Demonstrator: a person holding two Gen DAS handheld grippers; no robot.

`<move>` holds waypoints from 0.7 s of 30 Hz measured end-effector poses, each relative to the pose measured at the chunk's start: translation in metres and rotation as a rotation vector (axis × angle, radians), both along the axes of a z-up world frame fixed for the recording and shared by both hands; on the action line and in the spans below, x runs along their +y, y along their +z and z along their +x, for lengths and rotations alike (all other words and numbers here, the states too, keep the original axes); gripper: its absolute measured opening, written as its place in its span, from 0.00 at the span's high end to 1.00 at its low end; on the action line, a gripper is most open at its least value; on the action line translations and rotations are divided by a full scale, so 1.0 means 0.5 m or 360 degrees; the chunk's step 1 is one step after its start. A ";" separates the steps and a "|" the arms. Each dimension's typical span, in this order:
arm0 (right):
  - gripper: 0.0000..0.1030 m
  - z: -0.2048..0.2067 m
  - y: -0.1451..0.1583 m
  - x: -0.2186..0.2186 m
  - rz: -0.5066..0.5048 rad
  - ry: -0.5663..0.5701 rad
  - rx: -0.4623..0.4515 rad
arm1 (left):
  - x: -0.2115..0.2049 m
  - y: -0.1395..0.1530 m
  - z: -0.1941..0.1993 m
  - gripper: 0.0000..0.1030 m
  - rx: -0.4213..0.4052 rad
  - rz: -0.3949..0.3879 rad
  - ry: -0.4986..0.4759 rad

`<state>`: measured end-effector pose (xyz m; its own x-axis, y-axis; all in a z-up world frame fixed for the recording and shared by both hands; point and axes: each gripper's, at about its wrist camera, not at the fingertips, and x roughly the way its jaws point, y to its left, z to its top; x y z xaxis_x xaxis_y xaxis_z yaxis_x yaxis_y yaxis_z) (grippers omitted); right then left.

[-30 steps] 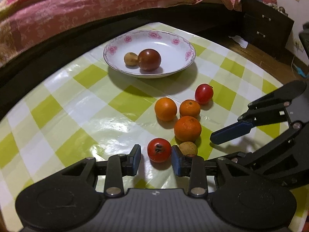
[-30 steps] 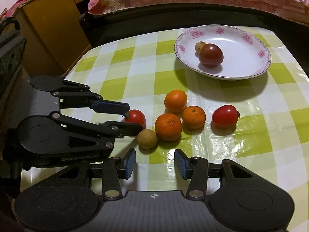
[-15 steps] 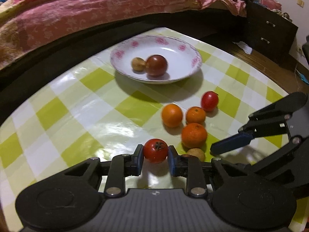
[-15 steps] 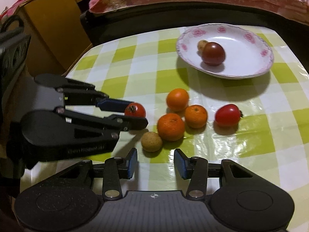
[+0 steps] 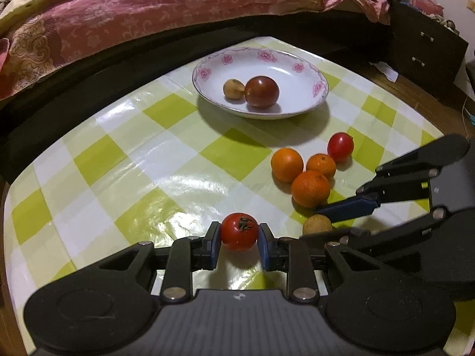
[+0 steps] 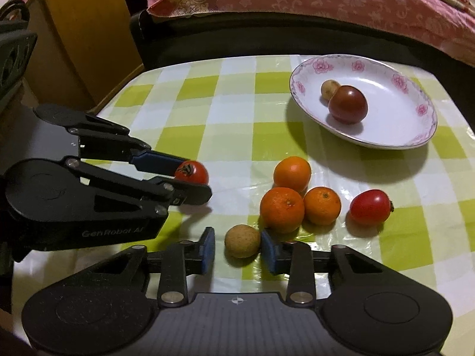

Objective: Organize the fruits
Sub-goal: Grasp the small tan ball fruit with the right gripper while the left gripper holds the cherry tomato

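The left gripper (image 5: 239, 241) is clamped on a red tomato (image 5: 239, 231), both blue pads pressed against its sides, stem end facing up. Just to its right, the right gripper (image 6: 237, 247) has just been closing its jaws around a small brown longan (image 6: 242, 241); the right pad meets the fruit, while a thin gap seems to remain at the left pad, so the grip is not yet firm.

Just beyond the longan sit three tangerines (image 6: 282, 209) bunched together and touching, with a second red tomato (image 6: 370, 207) near them on the right. All rest on a table under a glossy green-and-white checked tablecloth (image 6: 231, 109).

At the far side stands a white plate with pink flowers (image 6: 415, 136), holding a dark tomato (image 6: 348, 104) and another longan (image 6: 329, 89) side by side, touching. Behind the table runs a bed with a pink cover (image 5: 148, 9).
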<state>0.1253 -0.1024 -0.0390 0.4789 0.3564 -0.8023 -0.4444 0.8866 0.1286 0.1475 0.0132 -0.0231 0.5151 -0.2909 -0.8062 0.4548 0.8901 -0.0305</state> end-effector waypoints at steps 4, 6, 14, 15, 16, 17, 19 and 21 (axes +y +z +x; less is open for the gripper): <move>0.78 0.001 0.003 -0.011 0.0000 0.0002 0.0012 | -0.011 -0.008 -0.005 0.66 0.0008 0.0023 -0.0033; 0.79 -0.003 0.004 -0.016 0.0004 -0.0003 0.0027 | -0.016 -0.009 -0.007 0.66 -0.0007 0.0042 -0.0047; 0.78 -0.012 0.011 -0.037 0.0020 -0.0003 0.0051 | -0.030 -0.013 -0.015 0.65 -0.0050 0.0104 -0.0086; 0.78 -0.012 0.010 -0.036 0.0014 -0.0004 0.0045 | -0.028 -0.013 -0.014 0.65 -0.0046 0.0098 -0.0081; 0.78 -0.012 0.010 -0.036 0.0005 0.0001 0.0038 | -0.027 -0.013 -0.013 0.65 -0.0042 0.0091 -0.0077; 0.78 -0.013 0.010 -0.035 0.0001 0.0006 0.0035 | -0.027 -0.013 -0.013 0.65 -0.0042 0.0087 -0.0074; 0.78 -0.014 0.011 -0.033 -0.0008 0.0014 0.0027 | -0.029 -0.014 -0.015 0.65 -0.0052 0.0094 -0.0078; 0.77 -0.015 0.012 -0.031 -0.0021 0.0028 0.0023 | -0.029 -0.014 -0.017 0.65 -0.0059 0.0100 -0.0079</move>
